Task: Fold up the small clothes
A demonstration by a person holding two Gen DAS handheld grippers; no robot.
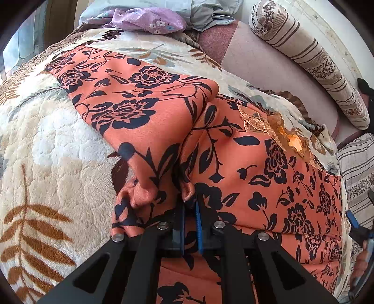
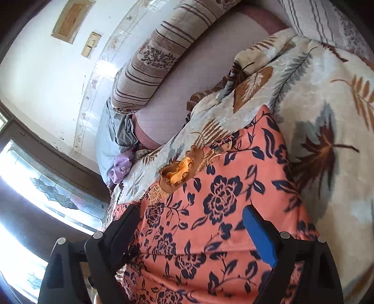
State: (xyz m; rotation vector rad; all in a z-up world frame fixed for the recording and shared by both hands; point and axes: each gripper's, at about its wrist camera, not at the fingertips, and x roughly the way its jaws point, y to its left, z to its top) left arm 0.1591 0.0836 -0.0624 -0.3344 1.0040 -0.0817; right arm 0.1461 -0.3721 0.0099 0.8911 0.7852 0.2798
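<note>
Bed surface: a cream plush blanket [image 1: 58, 145] printed with brown and grey leaves fills most of both views; bare mauve sheet [image 1: 268, 67] shows beyond it at the upper right of the left wrist view.
Garment: an orange garment with dark navy flowers [image 1: 145, 98] lies on the blanket, running from the upper left of the left wrist view down to the lower right; part of it is folded over, leaving a raised ridge through the centre.
Collar: a gold lace neckline [image 1: 278, 133] sits at the garment's far edge, right of centre in the left wrist view and at centre in the right wrist view.
Left gripper [image 1: 190, 205]: jaws drawn close together at bottom centre, pinching a bunched fold of the orange cloth between the blue pads.
Right gripper [image 2: 191, 224]: jaws spread wide at the bottom of the right wrist view, one finger at each side of the orange cloth; pads not pressing on anything.
Pillow: a long striped bolster [image 1: 311, 56] lies along the white wall at the upper right of the left wrist view.
Other laundry: a lilac flowered cloth [image 1: 149, 19] and pale blue-grey fabric [image 1: 210, 11] are heaped at the top edge.
Window: bright panes [image 2: 30, 187] at the left of the right wrist view.
</note>
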